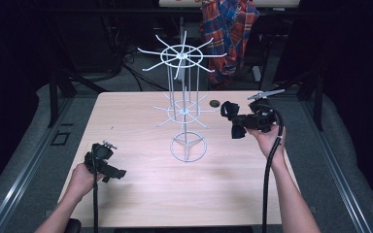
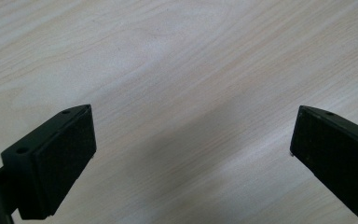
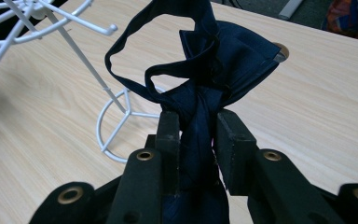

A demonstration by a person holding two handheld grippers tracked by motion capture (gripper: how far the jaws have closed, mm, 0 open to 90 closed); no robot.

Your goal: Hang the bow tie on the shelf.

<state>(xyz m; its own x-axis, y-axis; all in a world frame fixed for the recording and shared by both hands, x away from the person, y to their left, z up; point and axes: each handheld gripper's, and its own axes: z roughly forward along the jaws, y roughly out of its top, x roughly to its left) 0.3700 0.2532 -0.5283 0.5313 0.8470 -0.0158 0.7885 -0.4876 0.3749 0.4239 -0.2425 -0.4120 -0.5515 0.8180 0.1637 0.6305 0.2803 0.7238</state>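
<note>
Gripping a dark blue bow tie (image 3: 214, 60), the right tongs (image 3: 196, 122) are clamped on the pinched middle of the cloth, whose folded wings and neck strap rise above the two black jaws in the right gripper view. The strap forms an open loop at the upper left of the cloth. In the high view the right tongs (image 1: 237, 121) are held up above the right part of the surface (image 1: 141, 194), pointing left toward the white wire rack (image 1: 184, 82), with the bow tie (image 1: 231, 119) hanging from the jaws just to the right of the rack and apart from it. The rack stands near the middle of the surface on a round wire base (image 3: 114, 135), with two tiers of hooked spokes on a thin upright stem; its hooks look bare, though the thin wires are hard to read against the dark background. A small dark round hole (image 1: 214, 103) sits in the surface behind the bow tie.

The left tongs (image 1: 116, 173) rest low over the near left part of the surface, held in the person's left hand (image 1: 80, 179). In the left gripper view the left tongs (image 2: 193, 135) stand wide apart with only the pale wood grain between the jaws. A plaid shirt (image 1: 228, 29) hangs beyond the far edge.
</note>
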